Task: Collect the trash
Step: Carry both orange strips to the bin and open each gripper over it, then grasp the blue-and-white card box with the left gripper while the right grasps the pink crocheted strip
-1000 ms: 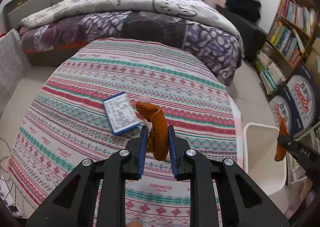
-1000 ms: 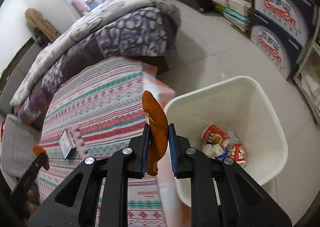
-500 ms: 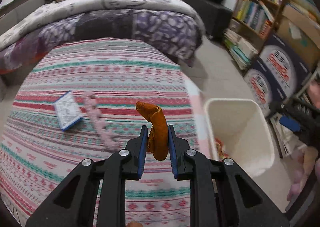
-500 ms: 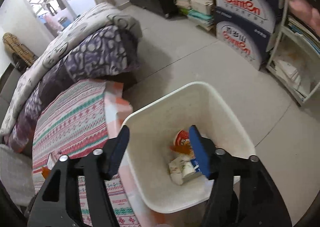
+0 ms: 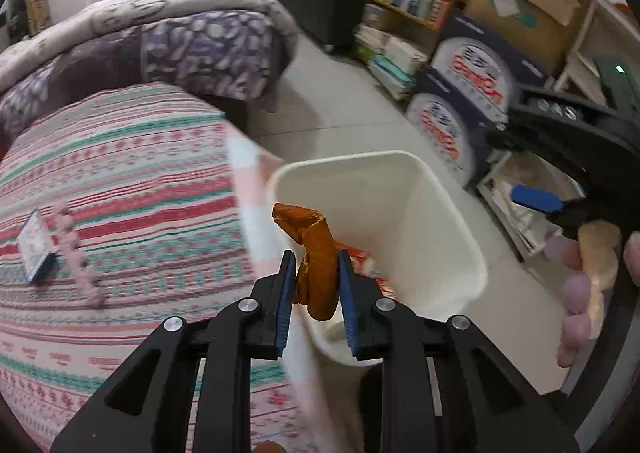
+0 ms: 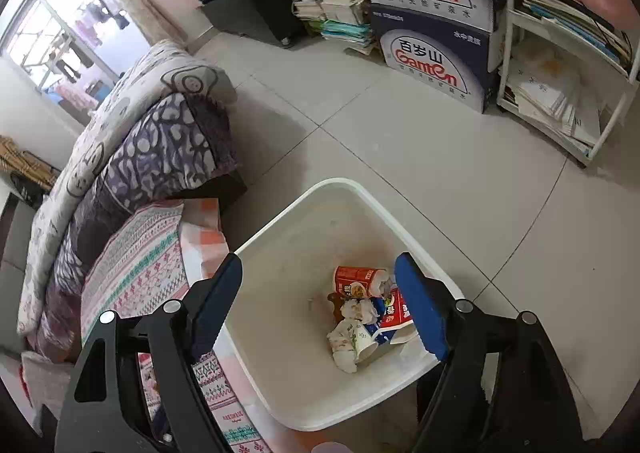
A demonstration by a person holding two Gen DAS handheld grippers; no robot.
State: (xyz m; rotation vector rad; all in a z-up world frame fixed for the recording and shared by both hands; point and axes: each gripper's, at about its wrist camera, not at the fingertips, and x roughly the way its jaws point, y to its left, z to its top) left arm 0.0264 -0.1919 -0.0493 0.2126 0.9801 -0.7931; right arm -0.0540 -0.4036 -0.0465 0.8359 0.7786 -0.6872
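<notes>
A: Left tool (image 5: 316, 273) is clenched on the orange peel (image 5: 314, 253), blue pads pressing it from both sides, the peel standing upright with its curled top poking above the fingers.

B: And right behind it is the white bin (image 5: 400, 213), sitting on the tiled floor just beside the edge of the striped cloth (image 5: 120, 193).

A: From that left view the peel hangs over the near rim of the bin, right at the cloth's corner.

B: Over to the right tool (image 6: 320, 301): released, its jaws have just been opening wide, and nothing sits between them. It points down into the bin (image 6: 288, 373).

A: Down at the bottom there's a little heap of trash (image 6: 368, 313): a red carton, crumpled paper, a paper cup on its side, a dark orange scrap peeking out beneath.

B: Back on the cloth, a small blue-edged box (image 5: 34, 249) lies well to the left, with a pink beaded strip (image 5: 76, 253) just beside it.

A: Behind all that, the bed (image 6: 132, 157) with its purple and grey quilts, and two stacked Ganten water cartons (image 6: 432, 25) by the bookshelves.

B: A gloved pink hand (image 5: 580, 281) shows at the left view's right edge, under the other black tool.
</notes>
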